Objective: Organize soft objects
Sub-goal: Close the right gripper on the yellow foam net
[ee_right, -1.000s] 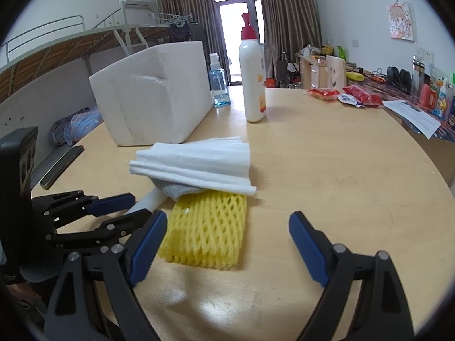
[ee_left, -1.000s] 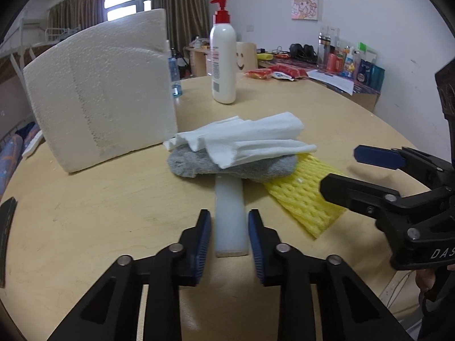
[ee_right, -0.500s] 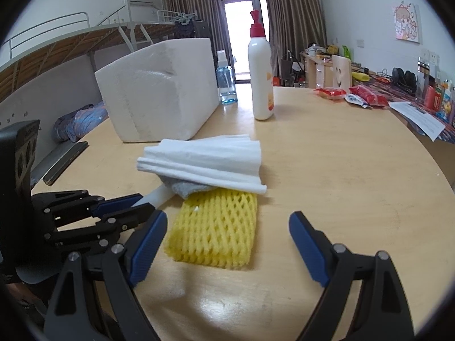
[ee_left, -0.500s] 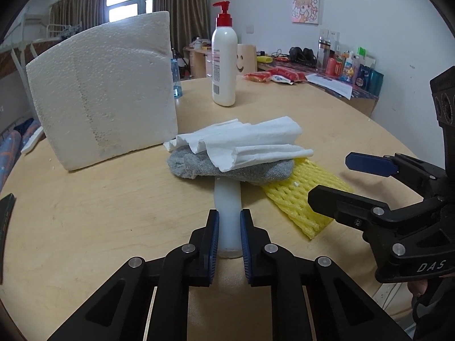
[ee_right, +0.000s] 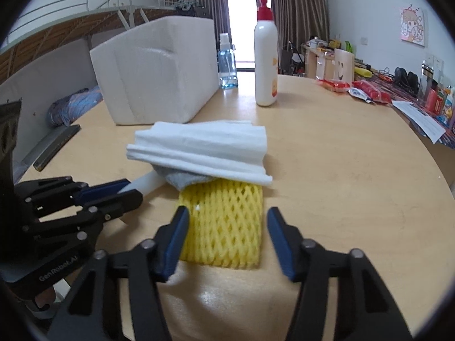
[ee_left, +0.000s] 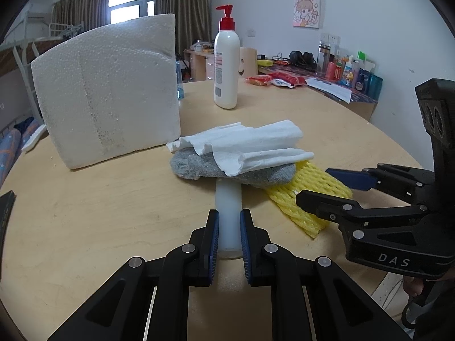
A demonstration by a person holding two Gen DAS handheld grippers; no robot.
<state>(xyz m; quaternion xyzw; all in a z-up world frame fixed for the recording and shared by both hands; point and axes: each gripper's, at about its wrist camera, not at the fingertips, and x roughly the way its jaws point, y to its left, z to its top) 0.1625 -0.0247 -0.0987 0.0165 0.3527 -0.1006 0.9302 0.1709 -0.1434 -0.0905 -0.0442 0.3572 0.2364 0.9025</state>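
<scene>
1. While the pile of soft things is sitting near the middle of the round wooden table [ee_left: 85,213], only parts of each layer are showing: a folded white paper towel [ee_left: 250,145] is lying on top, a grey cloth [ee_left: 227,170] is peeking out beneath it, and a yellow foam net [ee_right: 224,221] is sticking out from under both toward the near edge.
2. A white foam strip [ee_left: 228,201] is running out from under the grey cloth; its far end is hiding beneath the pile, so its full length is not showing.
3. The left gripper [ee_left: 229,238] is clamping the near end of that strip, its blue pads pressing on both sides.
4. The right gripper [ee_right: 226,236] is closing, its jaws standing either side of the yellow net; a gap is showing on the right side, while the left pad is blurring against the net's edge, so contact there is hard to judge.
5. Behind the pile a big white foam block [ee_left: 111,91] is standing, and it is covering most of a small blue bottle [ee_right: 227,65] in the left view.
6. A white pump bottle [ee_left: 227,65] with a red top is standing farther back.
7. A dark flat thing [ee_right: 55,147] is lying at the table's left edge, too dim to identify.
8. Cluttered shelves along the right wall are showing only as small, indistinct items.
</scene>
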